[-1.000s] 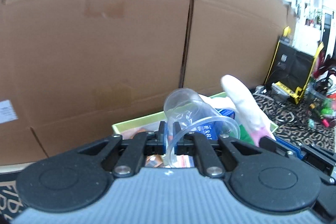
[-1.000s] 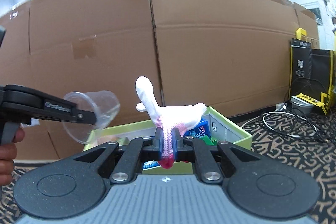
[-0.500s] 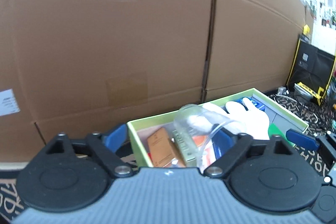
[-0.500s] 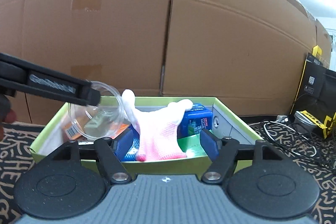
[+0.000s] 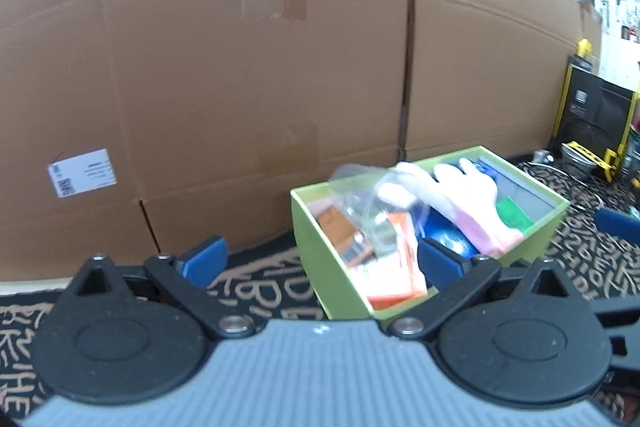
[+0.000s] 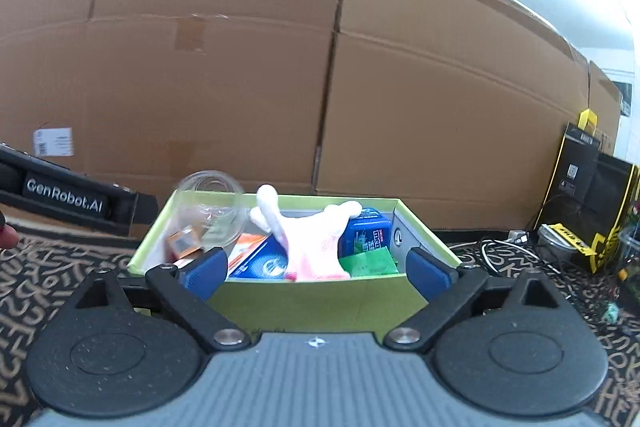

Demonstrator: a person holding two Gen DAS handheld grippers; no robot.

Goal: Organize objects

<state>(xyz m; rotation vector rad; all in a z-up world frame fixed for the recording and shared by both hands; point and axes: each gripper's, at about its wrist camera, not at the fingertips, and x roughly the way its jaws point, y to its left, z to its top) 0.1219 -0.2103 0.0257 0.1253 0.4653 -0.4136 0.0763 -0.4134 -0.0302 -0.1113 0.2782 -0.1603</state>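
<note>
A light green box [image 5: 312,239] stands on the patterned mat, also seen in the right wrist view [image 6: 304,301]. A clear plastic cup [image 5: 360,199] lies tilted in its left end [image 6: 212,211]. A white glove with a pink cuff [image 5: 468,203] lies over the packs in the middle [image 6: 312,239]. My left gripper [image 5: 322,263] is short of the box's left corner, its jaws opening, with nothing held between the pads. My right gripper [image 6: 316,271] faces the box's front wall, jaws opening, pads bare. The left gripper's finger [image 6: 68,195] shows at the left edge.
A tall cardboard wall [image 5: 240,87] closes off the back. Orange packs [image 5: 392,267], a blue box [image 6: 366,237] and a green packet [image 6: 368,261] also fill the box. Cables [image 6: 500,247] and a black-and-yellow bag [image 6: 584,195] lie to the right.
Both grippers went from shut to wide apart. The left let go of the cup and the right let go of the glove; both now lie in the box. The left gripper drew away leftward.
</note>
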